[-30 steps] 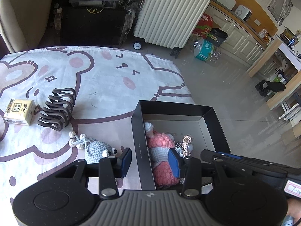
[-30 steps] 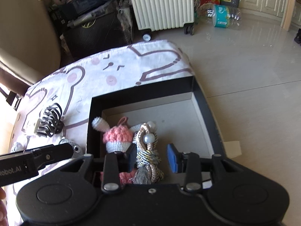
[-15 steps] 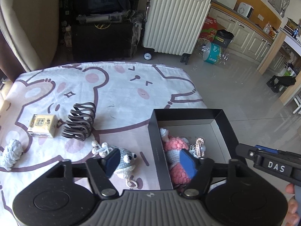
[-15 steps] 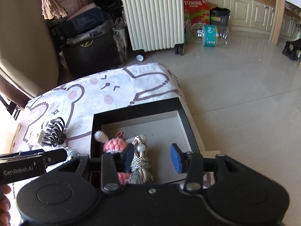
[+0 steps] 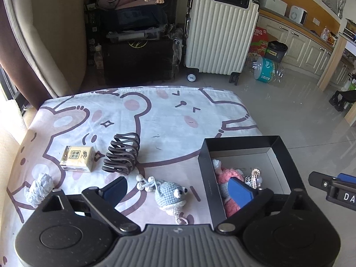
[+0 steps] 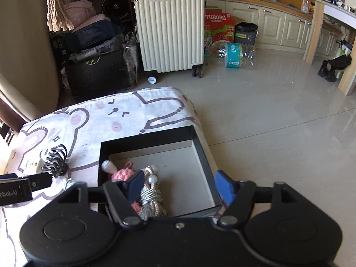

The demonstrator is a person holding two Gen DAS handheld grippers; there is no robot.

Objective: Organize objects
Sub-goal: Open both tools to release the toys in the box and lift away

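Note:
A black box [image 5: 281,146] sits at the right edge of the bear-print cloth [image 5: 155,115]; it holds a pink crochet doll [image 5: 229,174] and a braided rope charm [image 5: 255,176]. On the cloth lie a grey crochet mouse [image 5: 170,194], a brown hair claw [image 5: 123,153], a yellow tissue pack [image 5: 77,158] and a pale blue rope knot [image 5: 39,189]. My left gripper [image 5: 178,190] is open and empty, raised above the mouse and the box's left wall. My right gripper [image 6: 181,184] is open and empty above the box [image 6: 155,138], near the doll [image 6: 122,173] and the charm [image 6: 151,191].
The cloth-covered surface ends just right of the box, with tiled floor [image 6: 267,111] beyond. A cream suitcase [image 5: 220,31], black cases [image 5: 138,60] and a water bottle pack [image 5: 265,69] stand on the floor behind. The hair claw [image 6: 55,160] also shows in the right wrist view.
Both grippers have risen and pulled back from the box. Both have opened wider. The objects in the box and on the cloth have stayed in place.

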